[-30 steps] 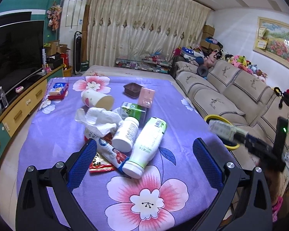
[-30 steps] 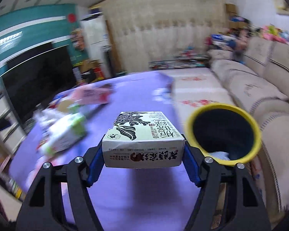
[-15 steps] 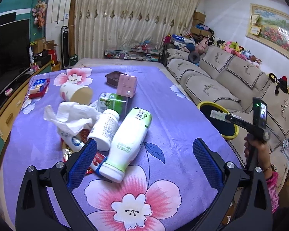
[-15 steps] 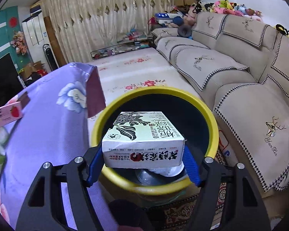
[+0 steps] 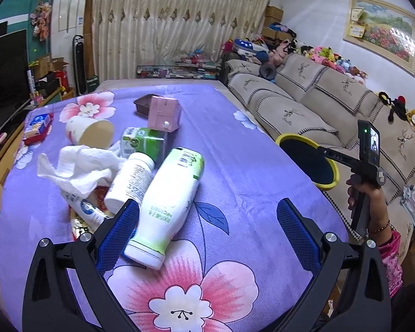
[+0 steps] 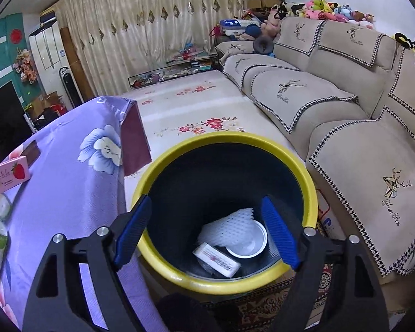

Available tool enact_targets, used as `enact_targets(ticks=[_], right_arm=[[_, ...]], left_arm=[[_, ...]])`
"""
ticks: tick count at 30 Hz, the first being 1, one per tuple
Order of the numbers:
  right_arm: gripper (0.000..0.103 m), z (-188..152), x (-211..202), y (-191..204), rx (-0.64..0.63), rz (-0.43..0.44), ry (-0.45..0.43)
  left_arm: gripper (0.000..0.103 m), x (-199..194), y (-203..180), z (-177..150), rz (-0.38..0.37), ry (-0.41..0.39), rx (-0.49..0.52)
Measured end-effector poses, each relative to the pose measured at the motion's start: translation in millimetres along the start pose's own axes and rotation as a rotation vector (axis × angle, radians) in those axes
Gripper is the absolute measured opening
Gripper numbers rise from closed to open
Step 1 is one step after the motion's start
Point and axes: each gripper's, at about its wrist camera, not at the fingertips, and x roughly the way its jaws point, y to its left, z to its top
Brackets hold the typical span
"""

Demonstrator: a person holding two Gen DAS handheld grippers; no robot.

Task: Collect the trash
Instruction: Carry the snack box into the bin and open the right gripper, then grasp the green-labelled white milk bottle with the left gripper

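My right gripper (image 6: 206, 222) is open and empty, held over the yellow-rimmed bin (image 6: 308, 179). A white carton (image 6: 217, 258) lies inside the bin beside a white foam net (image 6: 227, 228) and a white cup (image 6: 249, 240). My left gripper (image 5: 207, 221) is open above the purple table (image 5: 249, 166). A white and green bottle (image 5: 166, 204) lies by its left finger. Beside it lie a white pill bottle (image 5: 130, 181), a crumpled tissue (image 5: 80, 166), a green carton (image 5: 144, 141), a pink carton (image 5: 163, 113) and a paper cup (image 5: 90, 134). The bin (image 5: 308, 160) and right gripper (image 5: 329, 153) show at the table's right edge.
A beige sofa (image 6: 345, 105) runs along the right, close to the bin. A brown tray (image 5: 142, 103) and a blue and red packet (image 5: 37, 127) lie farther back on the table. A TV (image 5: 2, 69) and cabinet stand at the left. A red wrapper (image 5: 99, 193) lies under the pile.
My right gripper moved from the table to above the bin, opened and dropped the white carton into it. My left gripper came closer to the white and green bottle.
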Motion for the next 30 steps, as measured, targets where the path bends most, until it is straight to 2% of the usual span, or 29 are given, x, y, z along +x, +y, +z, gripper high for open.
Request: enact_targets(ticks=[9,16,24,28,30], right_arm=[[0.077,-4,-9,13,-0.027,0.048,0.000],[0.077,-7,-12,11,-0.020,0.057,0.007],[0.077,-7,-10,10,-0.019,0.064,0.018],[0.077,-6,-9,14,-0.029,0.073,0.022],[0.077,-6,-7,16,-0.032,0.075,0.027]], left_arm=[[0.098,28,10,8,-0.034,0.044,0.034],[0.097,68,18,20,0.036,0.105,0.112],[0.085,93,16,27,0.013,0.162,0.170],[0.079,101,11,29,-0.042,0.211,0.185],[0.079,110,10,30,-0.019,0.234,0.196]])
